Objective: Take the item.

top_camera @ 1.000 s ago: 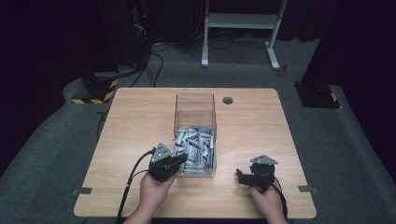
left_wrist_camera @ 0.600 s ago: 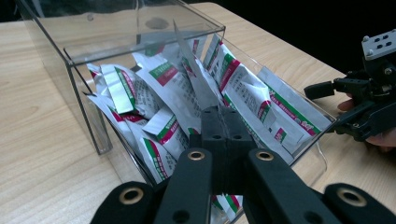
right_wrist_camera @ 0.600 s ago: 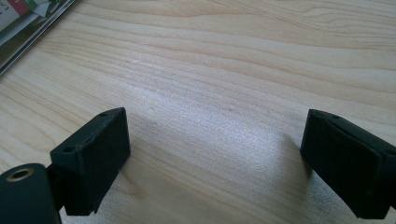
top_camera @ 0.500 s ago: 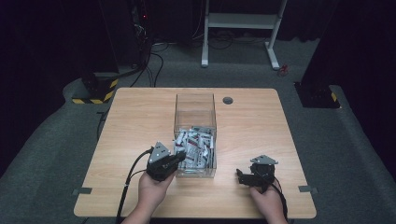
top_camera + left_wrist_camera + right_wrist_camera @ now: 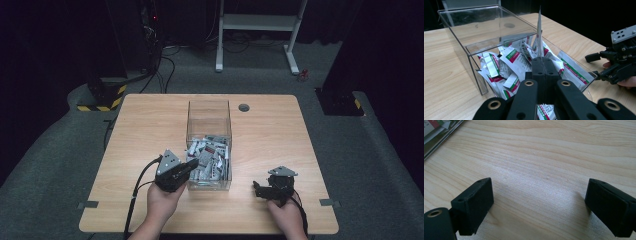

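1. The left gripper (image 5: 541,61) is clamped on one thin packet (image 5: 539,35), held edge-up above the pile at the near end of the clear box (image 5: 209,145).
2. Lift straight up so neighbouring packets (image 5: 511,62) don't snag.
3. The right gripper (image 5: 537,205) waits wide open over the table (image 5: 280,135), right of the box.

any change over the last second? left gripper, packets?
No visible change. The left gripper stays shut on one packet, held edge-up at the clear box; the right gripper stays open over the table.
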`<state>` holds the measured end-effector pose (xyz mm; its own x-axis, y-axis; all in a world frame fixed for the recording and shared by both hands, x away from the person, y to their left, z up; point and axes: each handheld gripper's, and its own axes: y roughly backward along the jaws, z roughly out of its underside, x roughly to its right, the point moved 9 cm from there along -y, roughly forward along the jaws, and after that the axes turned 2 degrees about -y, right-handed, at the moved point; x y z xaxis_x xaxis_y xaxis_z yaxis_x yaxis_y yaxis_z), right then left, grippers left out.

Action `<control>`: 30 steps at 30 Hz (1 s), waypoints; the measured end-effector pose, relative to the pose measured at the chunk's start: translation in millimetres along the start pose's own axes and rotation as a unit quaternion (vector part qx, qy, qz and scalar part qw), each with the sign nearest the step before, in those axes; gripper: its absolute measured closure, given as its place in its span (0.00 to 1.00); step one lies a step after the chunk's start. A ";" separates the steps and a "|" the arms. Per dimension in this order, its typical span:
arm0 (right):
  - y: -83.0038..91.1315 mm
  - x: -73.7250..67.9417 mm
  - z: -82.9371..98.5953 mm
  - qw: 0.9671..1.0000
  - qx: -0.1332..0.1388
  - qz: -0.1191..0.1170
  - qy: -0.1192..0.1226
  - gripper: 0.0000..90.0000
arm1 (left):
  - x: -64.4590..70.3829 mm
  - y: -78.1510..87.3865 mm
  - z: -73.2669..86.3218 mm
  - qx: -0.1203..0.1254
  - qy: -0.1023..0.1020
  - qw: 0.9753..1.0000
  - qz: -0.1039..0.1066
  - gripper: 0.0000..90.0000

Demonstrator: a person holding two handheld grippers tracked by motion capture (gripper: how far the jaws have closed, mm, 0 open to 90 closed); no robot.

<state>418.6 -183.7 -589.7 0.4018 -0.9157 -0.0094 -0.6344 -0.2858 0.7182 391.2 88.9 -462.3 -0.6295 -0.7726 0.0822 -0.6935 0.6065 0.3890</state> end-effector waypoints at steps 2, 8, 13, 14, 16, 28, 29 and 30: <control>0.0 0.0 0.0 1.000 0.000 0.000 0.000 0.09 | -0.7 0.8 -1.0 0.002 -0.001 1.000 -0.001 1.00; 0.0 0.0 0.0 1.000 0.000 0.000 0.000 0.09 | -2.6 3.9 -4.2 0.009 -0.001 1.000 -0.004 1.00; 0.0 0.0 0.0 1.000 0.000 0.000 0.000 0.09 | -3.5 7.0 -7.2 0.015 -0.003 1.000 -0.006 1.00; 0.0 0.0 0.0 1.000 0.000 0.000 0.000 0.09 | -3.7 7.6 -8.0 0.017 -0.003 1.000 -0.006 1.00; 0.0 0.0 0.0 1.000 0.000 0.000 0.000 0.09 | -4.0 9.0 -9.4 0.019 -0.004 1.000 -0.007 1.00; 0.0 0.0 0.0 1.000 0.000 0.000 0.000 0.09 | -8.4 20.6 -14.0 0.032 -0.009 0.999 -0.010 1.00; 0.0 0.0 0.0 1.000 0.000 0.000 0.000 0.09 | -9.5 22.1 -14.3 0.032 -0.010 0.999 -0.011 1.00; 0.0 0.0 0.0 1.000 0.000 0.000 0.000 0.09 | -10.5 23.5 -14.6 0.033 -0.011 0.999 -0.013 1.00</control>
<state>418.6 -183.7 -589.7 0.4018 -0.9157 -0.0096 -0.6343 -0.2859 0.7183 386.6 108.6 -440.6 -0.6184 -0.7841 0.0532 -0.7304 0.5984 0.3291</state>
